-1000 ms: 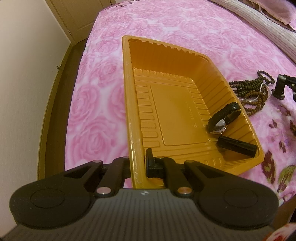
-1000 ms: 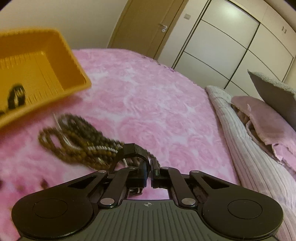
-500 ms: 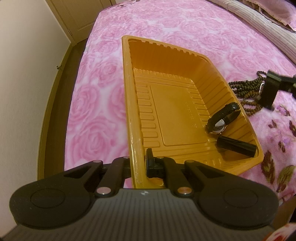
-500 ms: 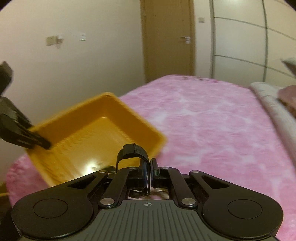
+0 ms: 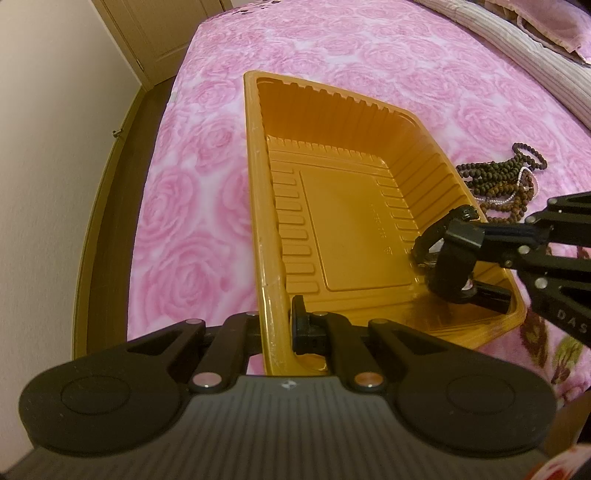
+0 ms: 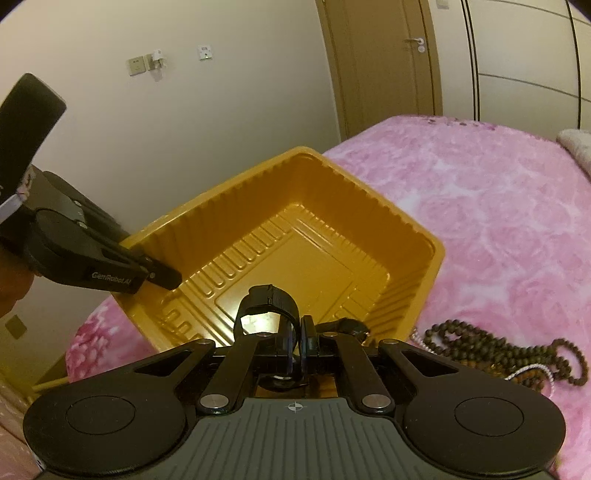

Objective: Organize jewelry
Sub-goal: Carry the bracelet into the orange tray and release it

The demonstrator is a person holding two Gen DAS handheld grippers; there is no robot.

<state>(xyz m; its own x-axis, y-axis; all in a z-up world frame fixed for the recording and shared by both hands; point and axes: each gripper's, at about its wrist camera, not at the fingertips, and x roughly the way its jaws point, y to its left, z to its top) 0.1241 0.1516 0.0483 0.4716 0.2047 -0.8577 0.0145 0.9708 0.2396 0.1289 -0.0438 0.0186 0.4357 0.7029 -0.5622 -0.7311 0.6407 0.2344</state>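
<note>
Tray (image 5: 255, 192) holds watches (image 5: 430, 240), apparently.

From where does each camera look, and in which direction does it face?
Left wrist: on the left tool, clamped on the orange tray rim; faces along the tray across the pink bed.
Right wrist: on the right tool, holding a black band over the tray, facing the wall.
Shared: tray, beads, each other's tool.

home bedroom | rose-print bed (image 5: 332, 44); pillow (image 5: 554, 26); wardrobe doors (image 6: 524, 62)
</note>
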